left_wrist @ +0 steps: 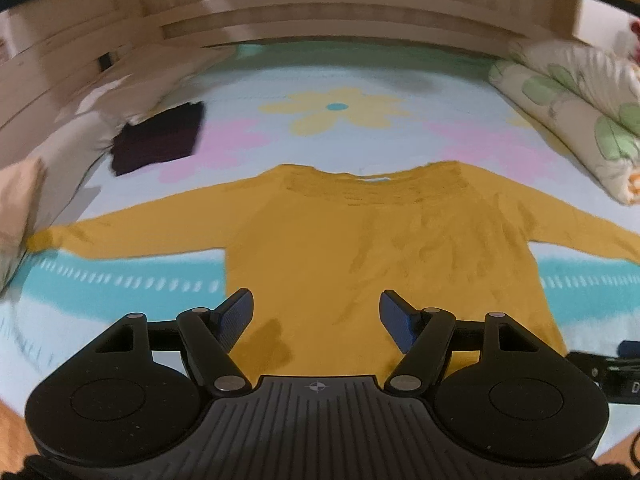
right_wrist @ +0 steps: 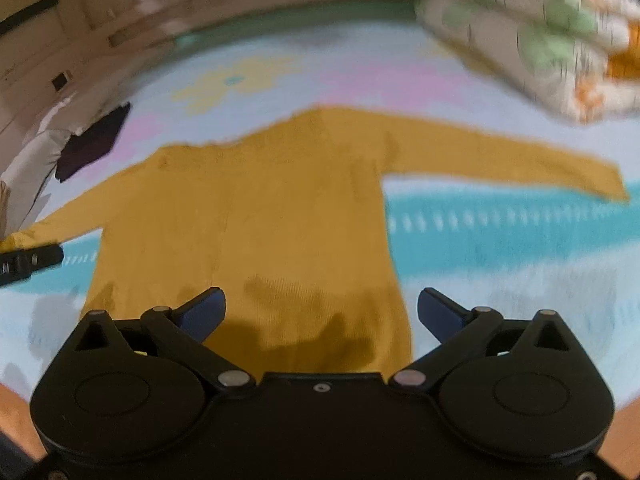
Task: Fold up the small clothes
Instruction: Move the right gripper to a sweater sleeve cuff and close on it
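A mustard-yellow long-sleeved sweater point(left_wrist: 360, 248) lies flat on the bed with both sleeves spread out sideways and its neckline at the far side. My left gripper point(left_wrist: 316, 314) hovers open over the sweater's lower hem, nothing between its blue pads. In the right wrist view the same sweater point(right_wrist: 260, 216) fills the middle, its right sleeve point(right_wrist: 520, 160) stretched to the right. My right gripper point(right_wrist: 320, 312) is open above the hem near the sweater's lower right corner. The picture is blurred in this view.
A floral bedsheet point(left_wrist: 340, 108) covers the bed. A folded dark garment point(left_wrist: 160, 140) lies at the far left by pillows point(left_wrist: 52, 152). A rolled flowered quilt point(left_wrist: 580, 112) sits at the far right. A wooden headboard point(left_wrist: 320, 12) runs along the back.
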A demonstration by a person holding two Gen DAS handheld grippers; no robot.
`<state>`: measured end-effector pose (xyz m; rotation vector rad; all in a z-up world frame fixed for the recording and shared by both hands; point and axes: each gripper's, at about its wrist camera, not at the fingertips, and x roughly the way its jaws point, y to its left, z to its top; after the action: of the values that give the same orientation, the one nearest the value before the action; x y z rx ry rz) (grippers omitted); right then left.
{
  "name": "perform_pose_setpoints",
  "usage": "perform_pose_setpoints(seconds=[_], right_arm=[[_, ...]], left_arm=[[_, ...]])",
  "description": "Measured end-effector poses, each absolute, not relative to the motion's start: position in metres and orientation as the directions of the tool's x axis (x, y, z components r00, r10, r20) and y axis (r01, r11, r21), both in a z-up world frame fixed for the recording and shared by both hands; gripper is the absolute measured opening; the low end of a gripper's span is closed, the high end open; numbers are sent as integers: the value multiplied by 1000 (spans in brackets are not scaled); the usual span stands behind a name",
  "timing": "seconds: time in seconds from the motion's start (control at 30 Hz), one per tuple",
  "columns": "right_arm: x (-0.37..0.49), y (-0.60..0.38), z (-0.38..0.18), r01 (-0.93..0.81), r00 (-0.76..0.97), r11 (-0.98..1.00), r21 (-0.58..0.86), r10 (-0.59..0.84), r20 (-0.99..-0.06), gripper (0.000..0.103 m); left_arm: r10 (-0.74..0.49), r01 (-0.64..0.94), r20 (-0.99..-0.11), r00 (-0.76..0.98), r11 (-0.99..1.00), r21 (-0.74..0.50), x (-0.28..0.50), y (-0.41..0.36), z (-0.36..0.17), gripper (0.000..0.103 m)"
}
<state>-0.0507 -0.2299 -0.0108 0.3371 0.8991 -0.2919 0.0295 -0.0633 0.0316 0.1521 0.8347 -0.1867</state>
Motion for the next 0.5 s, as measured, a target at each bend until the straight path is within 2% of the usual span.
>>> perform_pose_setpoints(seconds=[0.07, 0.13, 0.3, 0.47, 0.5], right_arm=[[-46, -245, -17, 371, 538, 907, 199, -36, -842, 94], [-44, -264, -16, 387, 518, 895, 222, -11, -856, 94], [-34, -341, -7, 489, 502, 857, 167, -120, -856, 90], [-33, -437, -20, 622, 458, 777, 99, -258, -851, 66], [-34, -458, -25, 643, 443, 761, 89, -275, -854, 64]], left_arm=[[-128, 252, -742, 658, 966, 57, 38, -74, 33, 68], [-142, 271, -731, 668, 961, 61, 47, -85, 37, 68], [-181, 332, -703, 688, 940, 83, 65, -113, 44, 68], [-230, 377, -692, 684, 924, 65, 83, -135, 41, 68], [-237, 383, -692, 682, 922, 62, 87, -139, 40, 68]])
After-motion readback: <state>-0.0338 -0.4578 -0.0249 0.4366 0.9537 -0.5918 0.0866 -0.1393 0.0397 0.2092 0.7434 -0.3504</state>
